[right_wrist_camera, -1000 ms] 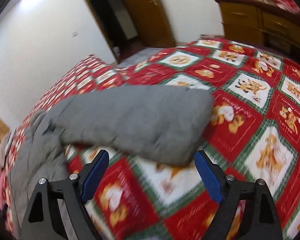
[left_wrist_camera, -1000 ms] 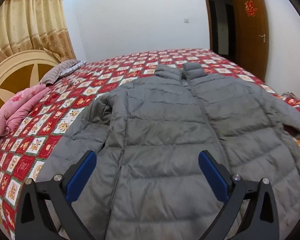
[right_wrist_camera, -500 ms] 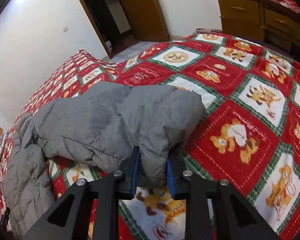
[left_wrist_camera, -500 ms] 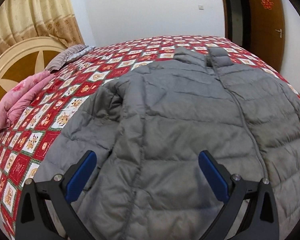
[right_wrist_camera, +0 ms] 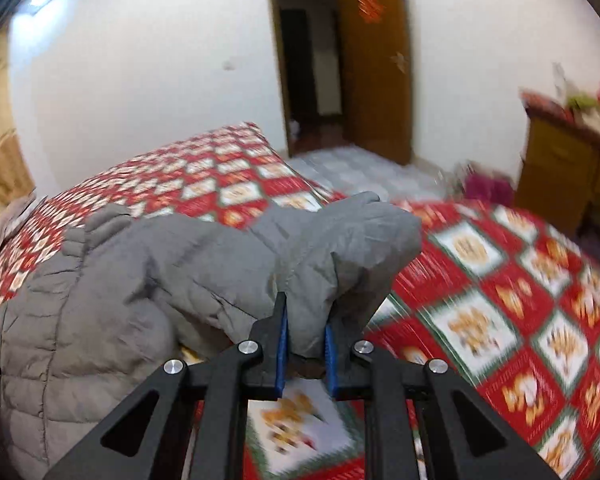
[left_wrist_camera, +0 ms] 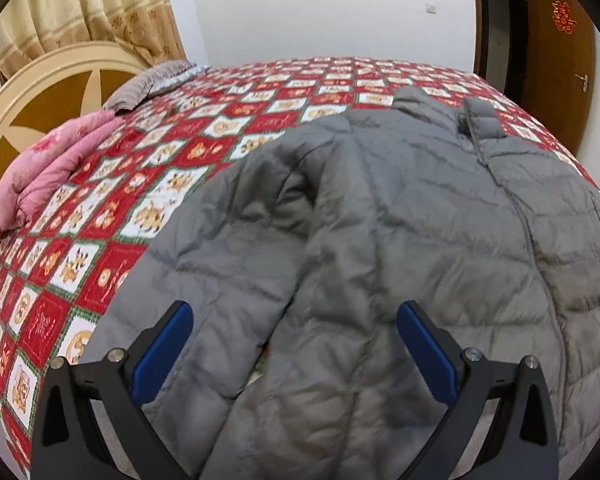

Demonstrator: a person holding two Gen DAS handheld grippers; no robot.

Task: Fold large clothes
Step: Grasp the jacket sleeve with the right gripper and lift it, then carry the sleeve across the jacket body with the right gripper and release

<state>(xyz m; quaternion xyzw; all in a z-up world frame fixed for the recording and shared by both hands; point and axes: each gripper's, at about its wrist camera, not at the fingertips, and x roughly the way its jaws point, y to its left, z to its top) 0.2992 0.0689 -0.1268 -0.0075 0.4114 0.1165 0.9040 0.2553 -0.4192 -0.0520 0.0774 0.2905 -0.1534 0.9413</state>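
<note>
A grey puffer jacket [left_wrist_camera: 420, 220] lies spread face-up on the red patterned quilt [left_wrist_camera: 160, 160], collar toward the far side. My left gripper [left_wrist_camera: 292, 312] hovers open over the jacket's left sleeve [left_wrist_camera: 220, 260] and side seam, nothing between its blue pads. In the right wrist view my right gripper [right_wrist_camera: 305, 308] is closing, its pads pinching the cuff end of the other sleeve [right_wrist_camera: 340, 248]. That sleeve is raised off the quilt [right_wrist_camera: 500, 280] and bunched beside the jacket body [right_wrist_camera: 80, 300].
A folded pink blanket [left_wrist_camera: 48, 168] and a grey pillow [left_wrist_camera: 148, 84] lie by the round headboard [left_wrist_camera: 32, 92]. An open wooden door [right_wrist_camera: 376, 80] and a wooden dresser [right_wrist_camera: 560, 176] stand beyond the bed's far corner.
My right gripper closed on the sleeve's cuff and lifted it off the quilt toward the jacket. My left gripper moved in closer over the jacket's left sleeve, staying open.
</note>
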